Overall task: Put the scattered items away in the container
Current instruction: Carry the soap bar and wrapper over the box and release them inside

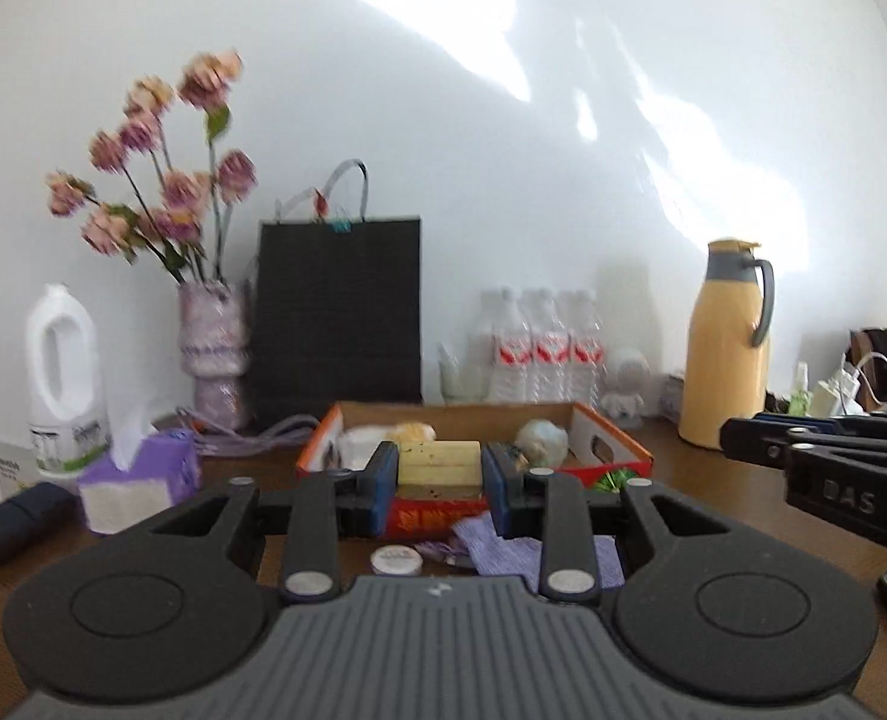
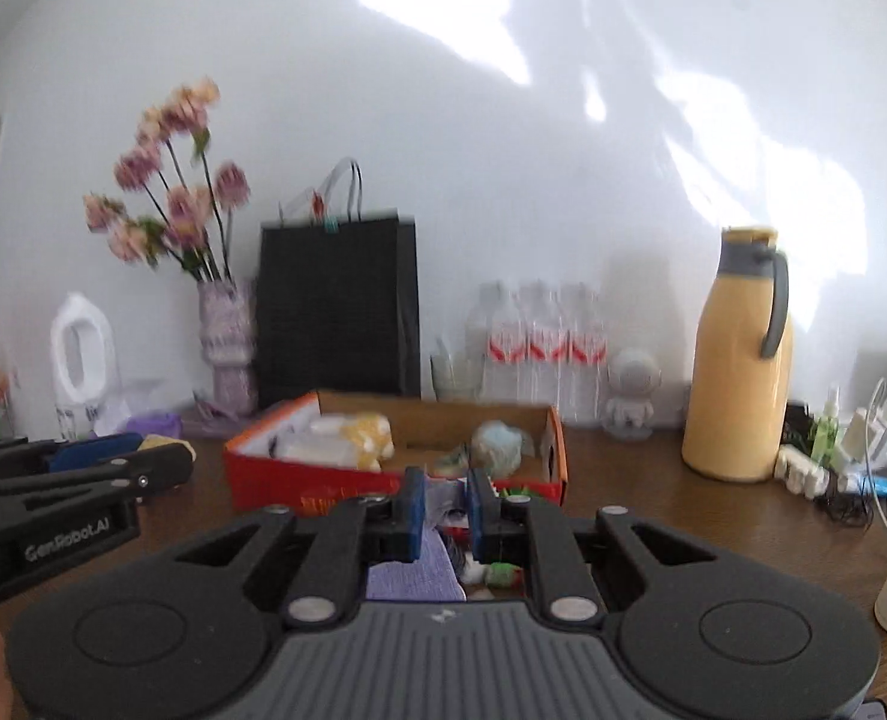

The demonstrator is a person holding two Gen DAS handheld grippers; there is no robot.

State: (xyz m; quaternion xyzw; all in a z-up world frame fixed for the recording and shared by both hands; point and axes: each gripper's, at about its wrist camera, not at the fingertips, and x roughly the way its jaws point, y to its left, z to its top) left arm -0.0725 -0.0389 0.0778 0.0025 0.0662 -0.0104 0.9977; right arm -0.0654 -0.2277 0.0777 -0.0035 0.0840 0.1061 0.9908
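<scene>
Claws first: my left claw [image 1: 439,468] is clenched on a yellow block [image 1: 439,462], held above the table [image 1: 671,450]. My right claw [image 2: 441,501] is pinched almost closed, with something thin and grey between the pads that I can't identify. Purple cloth [image 1: 503,546] lies below on the table. Beyond it sits the orange cardboard box [image 2: 299,474], already holding several items. Black bag [image 1: 335,312] and yellow jug [image 1: 725,348] stand by the wall.
</scene>
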